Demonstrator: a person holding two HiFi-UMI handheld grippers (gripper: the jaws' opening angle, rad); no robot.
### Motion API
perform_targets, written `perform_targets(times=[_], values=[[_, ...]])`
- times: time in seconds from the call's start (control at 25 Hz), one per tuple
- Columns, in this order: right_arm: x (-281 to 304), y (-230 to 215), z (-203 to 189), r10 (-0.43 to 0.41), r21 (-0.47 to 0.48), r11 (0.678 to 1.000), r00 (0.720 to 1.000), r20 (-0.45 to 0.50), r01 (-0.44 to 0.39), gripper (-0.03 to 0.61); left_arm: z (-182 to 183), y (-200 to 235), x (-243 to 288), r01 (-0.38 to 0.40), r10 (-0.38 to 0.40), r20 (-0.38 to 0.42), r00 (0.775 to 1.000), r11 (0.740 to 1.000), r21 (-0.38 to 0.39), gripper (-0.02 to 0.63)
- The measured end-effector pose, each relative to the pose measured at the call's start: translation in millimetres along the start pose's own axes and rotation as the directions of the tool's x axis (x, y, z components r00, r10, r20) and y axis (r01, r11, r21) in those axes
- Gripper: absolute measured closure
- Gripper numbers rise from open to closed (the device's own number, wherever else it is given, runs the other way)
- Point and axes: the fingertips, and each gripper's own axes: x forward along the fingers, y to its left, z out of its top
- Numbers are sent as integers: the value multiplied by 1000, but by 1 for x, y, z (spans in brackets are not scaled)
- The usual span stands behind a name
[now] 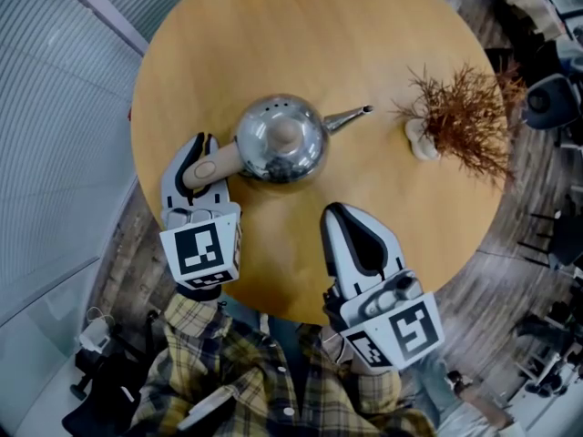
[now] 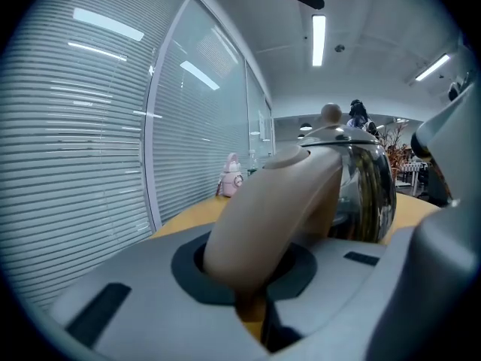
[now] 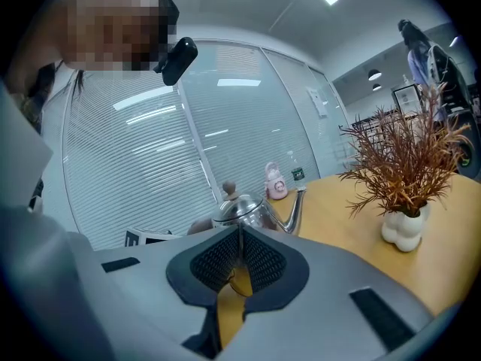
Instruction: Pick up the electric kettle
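Note:
A shiny steel kettle [image 1: 281,139] with a thin spout and a tan knob stands on the round wooden table [image 1: 364,53]. Its beige handle [image 1: 214,162] sticks out toward me. My left gripper [image 1: 202,164] is shut on that handle; in the left gripper view the handle [image 2: 267,216] fills the gap between the jaws, with the kettle body [image 2: 361,186] just beyond. My right gripper [image 1: 357,240] hovers over the table's near edge, to the right of the kettle, its jaws shut with nothing between them. From the right gripper view the kettle [image 3: 244,209] stands a little ahead.
A white vase of dry reddish twigs [image 1: 460,116] stands at the table's right side, also shown in the right gripper view [image 3: 406,179]. A small pink bottle [image 2: 229,175] sits at the far edge. Blinds and glass walls run along the left. Chairs [image 1: 547,98] stand beyond the table on the right.

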Motion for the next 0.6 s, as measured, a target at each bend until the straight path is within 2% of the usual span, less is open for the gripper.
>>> perform_targets(times=[0.6], values=[[0, -1, 2, -20, -3, 1000, 1000, 5, 20, 540, 4, 1, 1, 8, -7, 25, 1000, 1000, -22, 592]])
